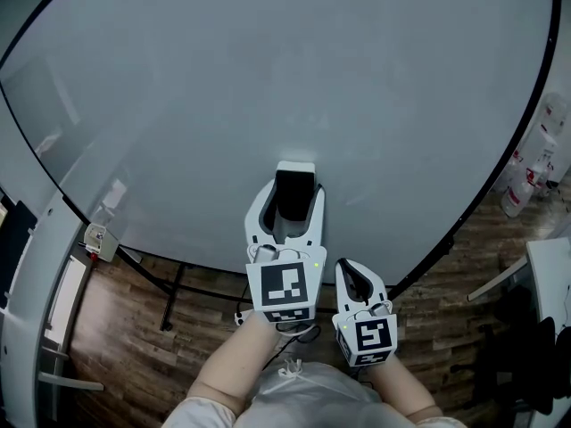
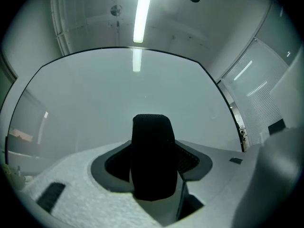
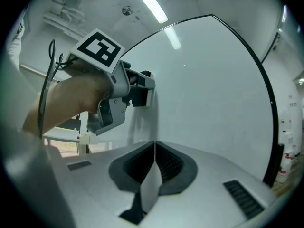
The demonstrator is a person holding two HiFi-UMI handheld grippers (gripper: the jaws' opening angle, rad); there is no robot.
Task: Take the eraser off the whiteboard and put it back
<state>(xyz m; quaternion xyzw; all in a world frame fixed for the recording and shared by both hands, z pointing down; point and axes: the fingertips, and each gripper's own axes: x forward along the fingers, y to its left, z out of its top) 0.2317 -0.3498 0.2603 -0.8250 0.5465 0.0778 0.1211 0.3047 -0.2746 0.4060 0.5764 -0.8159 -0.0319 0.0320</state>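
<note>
**Cool, Even Light Under a Heavy Fisheye Bend**

A ceiling strip light (image 2: 142,11) made the brightest patch in the left gripper view. Its pale reflection (image 2: 137,61) lay as soft glare on the whiteboard (image 2: 95,103). The right gripper view caught the same kind of lamp and a similar streak on the board. In the head view the whiteboard was evenly lit and grey-white, with a faint sheen and hardly any shadow. The wooden floor (image 1: 205,328) below it was dimmer. The eraser (image 2: 152,156) read as near-black, its weave barely visible. All three views bowed straight edges into curves and darkened at the corners. The near foreground of both gripper views was soft and out of focus.
</note>
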